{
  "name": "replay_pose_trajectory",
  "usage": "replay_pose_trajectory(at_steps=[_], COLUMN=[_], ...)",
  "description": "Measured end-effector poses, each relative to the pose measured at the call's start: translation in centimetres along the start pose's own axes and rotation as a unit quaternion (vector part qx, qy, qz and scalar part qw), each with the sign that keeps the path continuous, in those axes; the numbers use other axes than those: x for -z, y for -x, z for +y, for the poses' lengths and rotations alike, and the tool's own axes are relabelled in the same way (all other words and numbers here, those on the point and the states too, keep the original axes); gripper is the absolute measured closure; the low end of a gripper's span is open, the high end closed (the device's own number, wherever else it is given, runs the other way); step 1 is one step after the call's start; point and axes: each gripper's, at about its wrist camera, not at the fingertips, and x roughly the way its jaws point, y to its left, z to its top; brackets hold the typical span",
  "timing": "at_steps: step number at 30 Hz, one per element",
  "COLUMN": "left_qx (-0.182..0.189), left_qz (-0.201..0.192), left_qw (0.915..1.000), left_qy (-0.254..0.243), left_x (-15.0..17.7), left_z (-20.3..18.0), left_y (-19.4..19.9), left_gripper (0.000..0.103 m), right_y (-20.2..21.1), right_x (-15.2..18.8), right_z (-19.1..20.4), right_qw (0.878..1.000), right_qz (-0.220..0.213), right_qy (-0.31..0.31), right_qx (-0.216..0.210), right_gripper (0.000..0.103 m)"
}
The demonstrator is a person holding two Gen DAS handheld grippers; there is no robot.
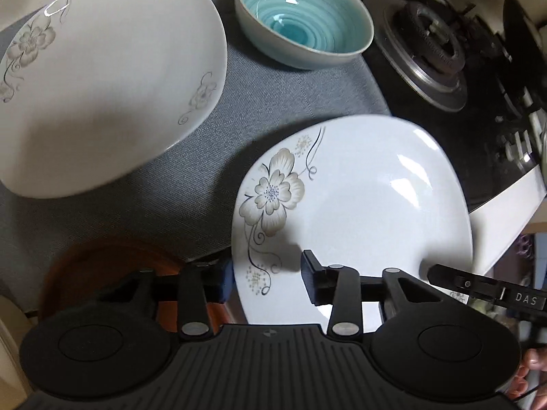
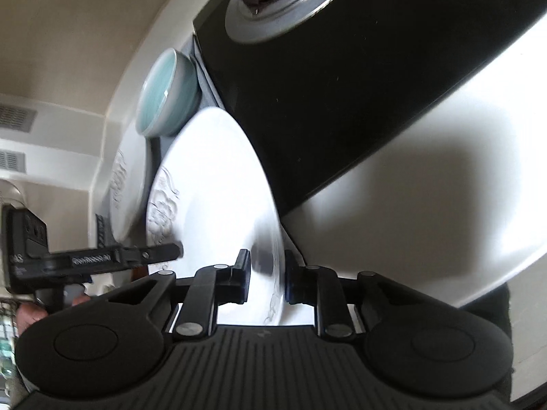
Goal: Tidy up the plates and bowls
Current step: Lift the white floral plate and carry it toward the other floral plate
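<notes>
A white plate with a brown flower print hangs tilted over the grey mat. My left gripper straddles its near rim: one pad sits outside the edge, the other stands clear above the plate face, so the jaws are open. My right gripper is shut on the same plate at its opposite rim, and one of its fingers shows in the left wrist view. A second flowered plate and a teal bowl rest on the mat.
A black glass stove with a gas burner borders the mat on the right. White countertop runs beside it. A brown round thing lies below my left gripper. A hand shows at the lower right edge.
</notes>
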Motion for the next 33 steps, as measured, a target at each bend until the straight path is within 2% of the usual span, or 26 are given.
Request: replay_pose_trajectory(at_steps=[4, 9, 12, 19, 21, 22, 23, 25, 26, 27, 28, 29, 30, 33], left_qx=[0.052, 0.049, 0.058, 0.115, 0.131, 0.134, 0.138, 0.136, 0.131, 0.119, 0.100, 0.085, 0.081, 0.088], left_qz=[-0.015, -0.008, -0.010, 0.050, 0.061, 0.051, 0.048, 0.043, 0.039, 0.034, 0.028, 0.021, 0.013, -0.005], left_qw=[0.9985, 0.9987, 0.9981, 0.9905, 0.9881, 0.9885, 0.9882, 0.9884, 0.9891, 0.9910, 0.9936, 0.9955, 0.9960, 0.9954], left_qy=[0.012, 0.012, 0.017, 0.057, 0.053, 0.050, 0.048, 0.053, 0.055, 0.052, 0.045, 0.038, 0.035, 0.039], left_x=[-0.2, -1.3, -0.9, 3.1, 3.9, 4.0, 4.0, 3.7, 3.6, 3.6, 3.7, 3.7, 3.9, 4.2], left_z=[0.3, -0.9, -0.6, 1.1, 0.6, 0.2, -0.1, -0.5, -0.6, -0.7, -0.9, -1.1, -1.2, -1.0], left_y=[0.8, -1.1, -1.3, -1.5, -2.1, -1.9, -1.9, -1.9, -1.8, -1.6, -1.4, -1.3, -0.9, 0.5], left_gripper=[0.069, 0.069, 0.069, 0.069, 0.068, 0.057, 0.048, 0.047, 0.053, 0.059, 0.071, 0.075, 0.074, 0.075], right_y=[1.9, 2.0, 1.9, 1.9, 1.7, 1.1, 0.8, 0.5, 0.5, 0.6, 0.9, 1.0, 1.2, 2.3], right_x=[-0.4, -0.7, -0.6, -0.2, -0.2, -0.5, -0.5, -0.6, -0.8, -0.8, -0.8, -0.8, -0.7, -0.3], right_z=[-1.0, -2.2, -3.1, -2.6, -3.1, -2.9, -2.8, -2.3, -2.2, -2.2, -2.3, -2.4, -2.5, -2.2], right_qw=[1.000, 1.000, 0.999, 1.000, 1.000, 1.000, 1.000, 1.000, 1.000, 1.000, 1.000, 1.000, 1.000, 0.999], right_qz=[-0.026, -0.021, -0.026, -0.017, -0.011, -0.007, 0.001, -0.002, -0.005, -0.011, -0.017, -0.021, -0.024, -0.038], right_qy=[-0.003, -0.002, -0.021, -0.006, -0.016, -0.014, -0.006, 0.007, 0.009, 0.009, 0.009, 0.010, 0.010, 0.014], right_qx=[-0.014, 0.004, -0.002, -0.005, -0.012, -0.017, -0.022, -0.031, -0.029, -0.025, -0.018, -0.010, -0.007, -0.022], right_gripper=[0.085, 0.085, 0.086, 0.086, 0.082, 0.078, 0.069, 0.059, 0.056, 0.059, 0.063, 0.074, 0.082, 0.087])
